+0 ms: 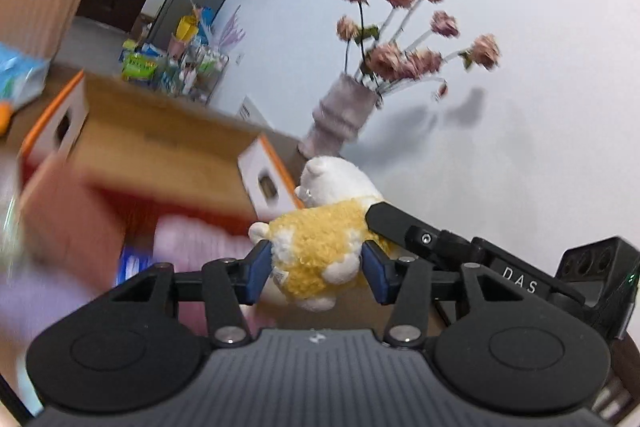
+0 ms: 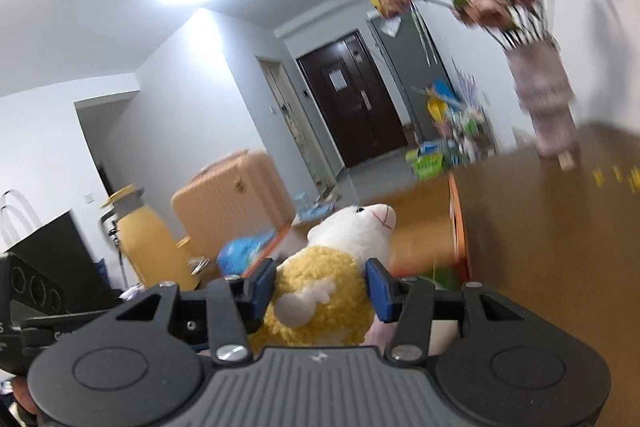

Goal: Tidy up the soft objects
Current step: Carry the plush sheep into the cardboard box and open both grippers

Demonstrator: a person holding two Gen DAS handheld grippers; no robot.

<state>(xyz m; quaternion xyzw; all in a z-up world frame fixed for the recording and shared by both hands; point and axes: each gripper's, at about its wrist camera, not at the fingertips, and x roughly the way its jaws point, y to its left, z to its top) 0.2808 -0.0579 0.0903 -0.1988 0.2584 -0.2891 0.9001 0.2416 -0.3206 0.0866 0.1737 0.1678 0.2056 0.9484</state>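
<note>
I have both sets of tongs on the same plush sheep, so this step is a two-handed carry toward the cardboard box.

Starting on my left: the left tongs [image 1: 316, 265] are clenched on the plush sheep [image 1: 320, 247], blue pads pressed into the yellow woolly body from either side. The toy sits right between the tips, white head pointing away and slightly right. Ahead and to the left of these tongs is the open cardboard box [image 1: 160, 143] with orange-edged flaps; something pink and pale lies blurred in it. Beyond the toy, ahead and right, stands a vase of dried roses [image 1: 344, 115] against the wall.

The black arm entering from the right in this view is my right tongs [image 2: 320, 287], and they also grip the plush sheep [image 2: 328, 291], pads sunk into the fleece at both flanks, its face up and ahead. The box wall [image 2: 540, 227] rises close on the right of these tongs.

Both views are smeared, so I judge the rig is moving. To do this well, I would keep both grips even so the soft body does not twist or stretch, bring the toy over the box opening clear of the flaps and away from the vase, lower it onto the contents, then release one side before the other.
</note>
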